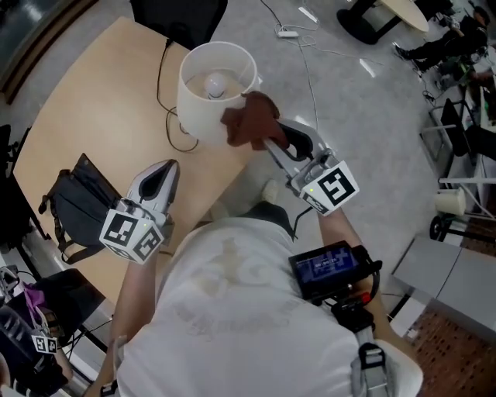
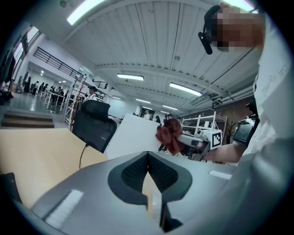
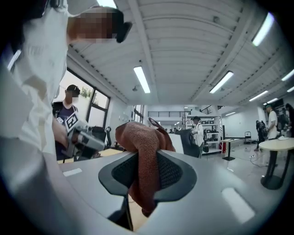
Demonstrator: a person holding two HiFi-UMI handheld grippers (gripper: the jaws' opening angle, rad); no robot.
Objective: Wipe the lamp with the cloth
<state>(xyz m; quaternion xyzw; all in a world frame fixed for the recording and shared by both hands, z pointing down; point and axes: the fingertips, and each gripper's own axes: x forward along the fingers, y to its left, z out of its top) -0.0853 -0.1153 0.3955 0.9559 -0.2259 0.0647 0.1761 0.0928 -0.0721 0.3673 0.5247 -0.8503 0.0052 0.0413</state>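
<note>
The lamp (image 1: 208,97) stood in the upper middle of the head view, near the far edge of a light wooden table (image 1: 93,108). Its white shade was seen from above, with the bulb (image 1: 215,84) visible inside. A black cord (image 1: 163,85) ran from the lamp's left side over the table toward the top of the frame.

The reddish-brown cloth (image 1: 252,120) was bunched against the right side of the shade, just below the rim, and it seemed to touch the shade there. The right gripper (image 1: 262,138) came in from the lower right of the frame, and its jaws pinched this cloth. In the right gripper view a fold of the cloth (image 3: 144,156) hung down between the two dark pads and bulged above them.

The left gripper (image 1: 164,172) was lower and to the left, over the table and apart from the lamp. In the left gripper view its jaws were pressed together at the tips, with nothing between them. The same view showed the shade (image 2: 133,137) in the middle and the cloth (image 2: 170,135) at its right edge.

A black bag (image 1: 81,205) lay on the table at the left of the head view, just beside the left gripper's marker cube (image 1: 132,233). A black office chair (image 1: 178,15) stood behind the table at the top edge.
</note>
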